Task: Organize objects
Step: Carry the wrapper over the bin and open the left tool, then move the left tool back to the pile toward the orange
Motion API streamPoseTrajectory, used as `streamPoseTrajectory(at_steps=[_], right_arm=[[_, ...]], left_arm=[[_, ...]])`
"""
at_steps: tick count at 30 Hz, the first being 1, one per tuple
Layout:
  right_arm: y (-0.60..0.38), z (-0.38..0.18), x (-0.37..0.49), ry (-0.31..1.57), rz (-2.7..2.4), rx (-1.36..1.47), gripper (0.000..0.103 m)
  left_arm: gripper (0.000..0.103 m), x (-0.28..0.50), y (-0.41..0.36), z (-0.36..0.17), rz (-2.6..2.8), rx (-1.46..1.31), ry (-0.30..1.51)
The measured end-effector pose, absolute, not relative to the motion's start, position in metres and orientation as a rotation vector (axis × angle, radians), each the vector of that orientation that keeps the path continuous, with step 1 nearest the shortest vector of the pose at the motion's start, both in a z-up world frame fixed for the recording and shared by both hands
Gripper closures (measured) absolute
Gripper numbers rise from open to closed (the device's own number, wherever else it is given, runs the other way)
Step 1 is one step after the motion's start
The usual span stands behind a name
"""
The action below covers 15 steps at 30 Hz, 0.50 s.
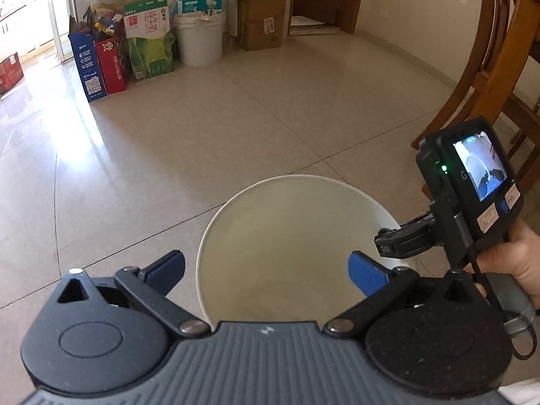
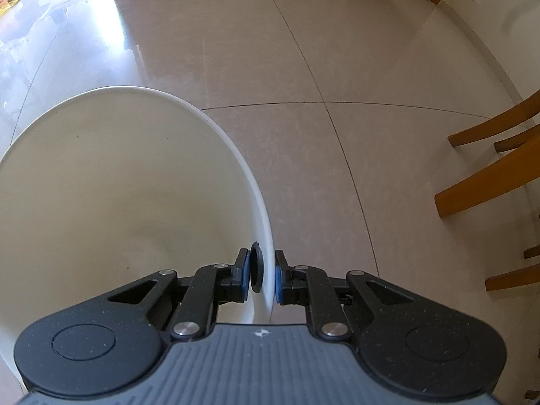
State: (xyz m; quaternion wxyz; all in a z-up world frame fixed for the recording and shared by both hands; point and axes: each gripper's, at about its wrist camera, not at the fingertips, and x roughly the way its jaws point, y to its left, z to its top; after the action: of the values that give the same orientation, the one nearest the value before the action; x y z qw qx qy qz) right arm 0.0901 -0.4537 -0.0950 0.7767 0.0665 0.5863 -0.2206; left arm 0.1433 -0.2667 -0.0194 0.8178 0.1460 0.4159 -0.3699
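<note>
So the big white plastic bucket (image 1: 290,246) is empty, mouth up, long axis roughly vertical, over tiled floor (image 1: 270,108); I judge organizing barely begun. My right gripper (image 2: 261,275) pinches its rim by a black grommet (image 2: 255,271); my left gripper (image 1: 266,270) gapes wide, holding nothing.

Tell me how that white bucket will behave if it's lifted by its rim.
The white bucket looks empty, so probably light. The right tool pinches only one side of the thin rim, so it may tilt or swing. The wall looks smooth, so it could slip.
</note>
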Motion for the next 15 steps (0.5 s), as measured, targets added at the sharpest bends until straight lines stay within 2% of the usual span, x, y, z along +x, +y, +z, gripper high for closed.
streamPoseTrajectory(at_steps=[15], right_arm=[[-0.451, -0.097, 0.091, 1.270, -0.478, 0.137, 0.086]], left_arm=[[0.001, 0.149, -0.206, -0.025, -0.704, 0.276, 0.924]])
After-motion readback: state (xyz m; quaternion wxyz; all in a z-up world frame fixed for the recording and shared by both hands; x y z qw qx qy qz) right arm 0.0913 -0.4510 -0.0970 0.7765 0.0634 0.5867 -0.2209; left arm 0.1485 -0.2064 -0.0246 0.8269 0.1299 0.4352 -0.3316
